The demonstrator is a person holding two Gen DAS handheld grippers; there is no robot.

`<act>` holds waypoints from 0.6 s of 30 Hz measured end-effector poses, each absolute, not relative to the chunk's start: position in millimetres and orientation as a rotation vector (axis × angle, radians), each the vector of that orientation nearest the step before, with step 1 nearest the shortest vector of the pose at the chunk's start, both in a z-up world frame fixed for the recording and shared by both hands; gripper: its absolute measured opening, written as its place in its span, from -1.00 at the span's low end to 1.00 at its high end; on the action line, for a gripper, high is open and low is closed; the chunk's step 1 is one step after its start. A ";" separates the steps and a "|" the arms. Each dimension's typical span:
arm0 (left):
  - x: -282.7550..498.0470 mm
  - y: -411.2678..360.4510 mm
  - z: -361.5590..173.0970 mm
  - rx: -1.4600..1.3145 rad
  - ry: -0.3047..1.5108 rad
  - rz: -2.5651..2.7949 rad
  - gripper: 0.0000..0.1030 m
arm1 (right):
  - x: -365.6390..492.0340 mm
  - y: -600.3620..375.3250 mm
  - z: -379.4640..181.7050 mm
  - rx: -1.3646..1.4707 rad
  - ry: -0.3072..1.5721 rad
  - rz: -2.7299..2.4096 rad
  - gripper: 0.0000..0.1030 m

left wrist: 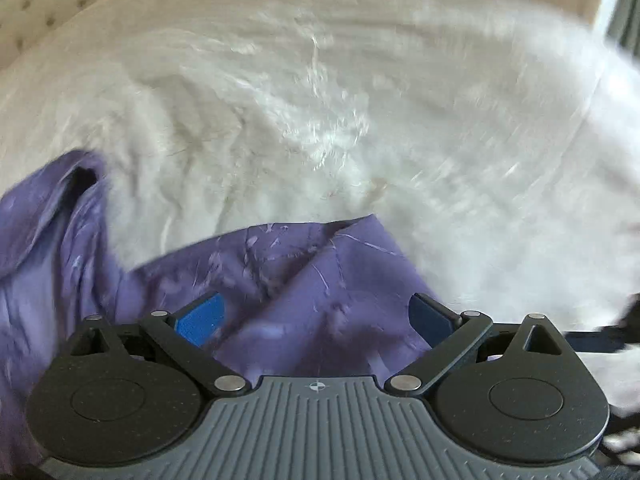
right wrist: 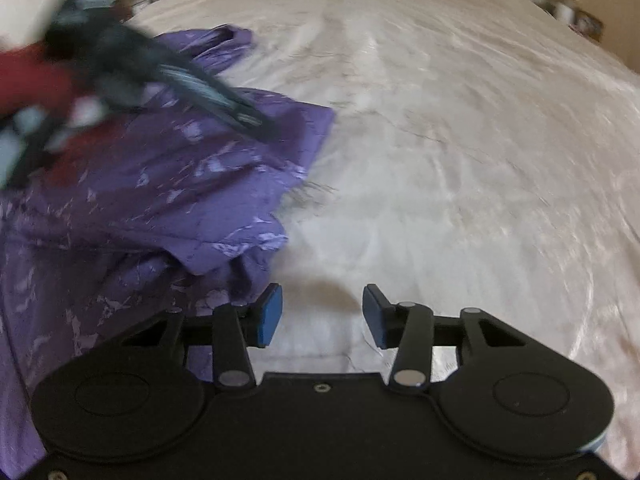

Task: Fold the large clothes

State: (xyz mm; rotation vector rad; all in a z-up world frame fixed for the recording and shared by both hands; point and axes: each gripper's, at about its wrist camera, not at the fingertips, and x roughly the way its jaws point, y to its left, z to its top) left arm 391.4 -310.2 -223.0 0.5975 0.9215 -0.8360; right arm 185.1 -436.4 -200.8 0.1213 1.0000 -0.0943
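Note:
A purple garment [left wrist: 280,280] with pale streaks lies crumpled on the white bed sheet [left wrist: 360,120]. In the left wrist view my left gripper [left wrist: 316,316] hangs over the garment, open, blue pads wide apart with cloth below them but not pinched. In the right wrist view the garment [right wrist: 160,200] fills the left side in rumpled folds. My right gripper [right wrist: 322,316] stands open over bare sheet [right wrist: 440,160], its left finger [right wrist: 268,316] just beside the garment's edge. The left gripper [right wrist: 248,118] shows there as a blur above the garment, held by an arm in a red sleeve [right wrist: 36,76].
A tufted beige headboard [left wrist: 40,4] borders the bed at the far left of the left wrist view. Small items [right wrist: 576,16] stand beyond the bed's far right corner. White sheet stretches wide to the right of the garment.

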 end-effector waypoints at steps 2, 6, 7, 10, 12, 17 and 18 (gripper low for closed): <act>401.8 -319.2 -245.8 0.683 0.936 -0.774 0.97 | 185.9 -431.5 -203.5 0.096 0.991 -0.067 0.03; 425.7 -308.2 -263.8 0.529 1.035 -0.733 1.00 | 190.8 -421.4 -207.9 0.067 0.967 -0.028 0.03; 426.5 -305.7 -264.4 0.509 1.040 -0.731 1.00 | 192.7 -418.1 -208.2 0.061 0.958 -0.018 0.03; 425.9 -303.1 -264.5 0.492 1.048 -0.739 1.00 | 199.8 -412.8 -212.5 0.059 0.946 -0.004 0.03; 425.5 -304.3 -264.8 0.493 1.051 -0.738 1.00 | 203.0 -411.2 -215.0 0.064 0.939 -0.009 -0.01; 430.3 -305.1 -263.7 0.480 1.052 -0.749 1.00 | 204.0 -409.3 -214.1 0.089 0.924 -0.054 -0.81; 432.5 -305.8 -263.8 0.476 1.049 -0.755 1.00 | 194.8 -410.7 -211.1 0.104 0.899 -0.078 -0.86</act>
